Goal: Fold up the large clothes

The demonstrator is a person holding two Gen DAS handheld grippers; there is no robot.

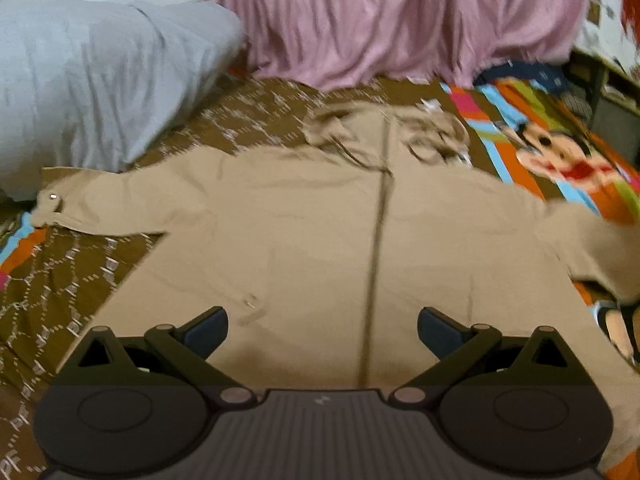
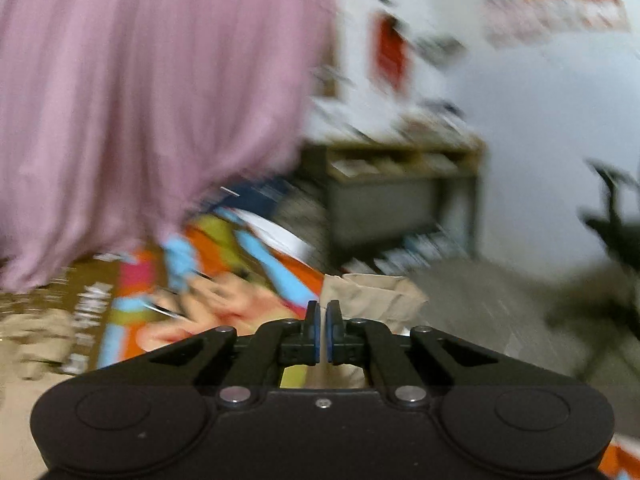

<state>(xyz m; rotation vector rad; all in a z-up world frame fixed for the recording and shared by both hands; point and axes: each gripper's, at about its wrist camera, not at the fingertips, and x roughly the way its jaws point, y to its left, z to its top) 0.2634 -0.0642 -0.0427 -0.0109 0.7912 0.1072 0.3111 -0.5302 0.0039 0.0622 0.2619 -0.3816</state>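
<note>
A large beige zip-front jacket [image 1: 320, 220] lies spread front up on the bed, collar at the far end. Its left sleeve [image 1: 100, 204] stretches out flat. Its right sleeve [image 1: 592, 248] looks raised and blurred. My left gripper [image 1: 322, 332] hovers open over the jacket's lower part, with nothing between its fingers. In the blurred right wrist view, my right gripper [image 2: 323, 312] is shut. Beige sleeve cloth [image 2: 376, 296] bunches right at its fingertips and shows again beneath them, so it seems pinched there.
A brown patterned bedsheet [image 1: 60, 280] and a bright cartoon blanket [image 1: 552, 148] cover the bed. A grey pillow [image 1: 100, 80] lies at the far left. A pink curtain [image 1: 380, 20] hangs behind. A cluttered shelf [image 2: 400, 192] stands by the white wall at right.
</note>
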